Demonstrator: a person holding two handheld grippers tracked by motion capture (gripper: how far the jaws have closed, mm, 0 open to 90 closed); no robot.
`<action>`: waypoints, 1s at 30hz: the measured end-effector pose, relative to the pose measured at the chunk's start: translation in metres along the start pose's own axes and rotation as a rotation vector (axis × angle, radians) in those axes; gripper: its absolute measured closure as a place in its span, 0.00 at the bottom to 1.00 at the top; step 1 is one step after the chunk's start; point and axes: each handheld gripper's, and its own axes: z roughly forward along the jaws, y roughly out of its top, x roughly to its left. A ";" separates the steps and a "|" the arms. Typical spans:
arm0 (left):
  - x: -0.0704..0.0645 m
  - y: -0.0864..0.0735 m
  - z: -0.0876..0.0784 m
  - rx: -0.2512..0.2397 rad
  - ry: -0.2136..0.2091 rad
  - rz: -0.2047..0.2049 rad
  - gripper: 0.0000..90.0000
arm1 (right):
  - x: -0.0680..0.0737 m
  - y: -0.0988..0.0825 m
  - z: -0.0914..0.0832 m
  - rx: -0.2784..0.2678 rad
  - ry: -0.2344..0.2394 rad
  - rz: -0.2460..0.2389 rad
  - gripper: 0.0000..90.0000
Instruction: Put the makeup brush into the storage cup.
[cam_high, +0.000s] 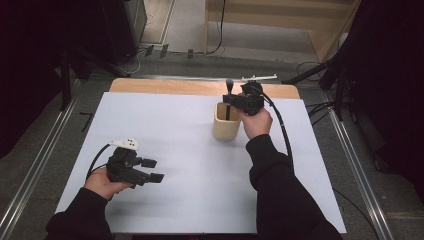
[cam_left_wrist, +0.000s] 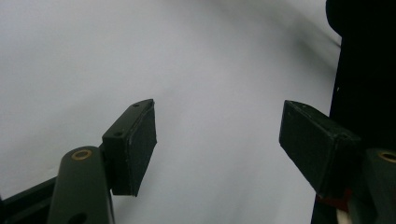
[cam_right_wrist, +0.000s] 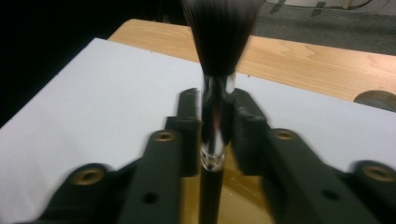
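Over the white table (cam_high: 165, 130), the brush (cam_right_wrist: 215, 93) stands upright between barely parted right fingers (cam_right_wrist: 189, 121).

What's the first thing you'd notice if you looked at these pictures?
Probably the fluffy dark brush, standing bristles up in a tan cup near the far edge of the white table. The right gripper has its jaws on either side of the brush's shiny silver neck. The left gripper waits wide open over the near left of the table, with nothing between its jaws.
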 end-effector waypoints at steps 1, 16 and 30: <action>0.000 0.000 0.000 0.000 0.000 0.001 0.31 | -0.001 0.001 -0.001 -0.005 0.014 0.006 0.62; 0.001 -0.001 0.000 0.007 0.002 0.006 0.31 | 0.001 -0.007 -0.024 0.027 0.088 -0.038 0.31; 0.001 -0.001 -0.002 -0.004 0.009 0.000 0.31 | 0.017 -0.016 -0.038 0.061 0.137 -0.128 0.30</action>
